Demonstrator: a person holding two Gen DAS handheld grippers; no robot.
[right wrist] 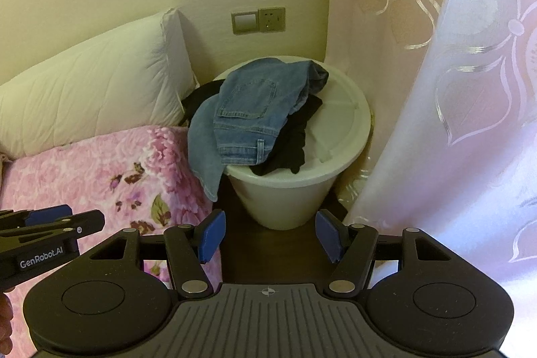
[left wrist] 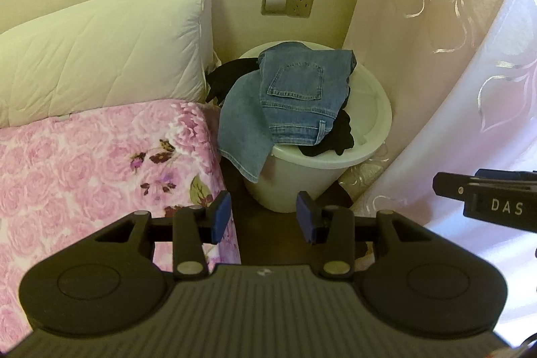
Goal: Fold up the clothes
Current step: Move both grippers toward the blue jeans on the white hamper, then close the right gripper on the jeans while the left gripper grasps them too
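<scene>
Item: faded blue denim jeans (left wrist: 295,96), heaped with black garments (right wrist: 295,136) over round white plastic bin (left wrist: 335,163) beside floral pink bed (left wrist: 100,156). Left gripper (left wrist: 264,217), right gripper (right wrist: 267,235): jaws released, empty. Step: fetching; next, likely grasp denim.

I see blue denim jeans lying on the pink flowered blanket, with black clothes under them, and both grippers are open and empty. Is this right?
Not quite. The blue denim jeans lie on the round white plastic bucket beside the bed, not on the pink flowered blanket; both wrist views show it. The rest holds: black clothes are under them, and the left gripper and right gripper are open and empty.
</scene>
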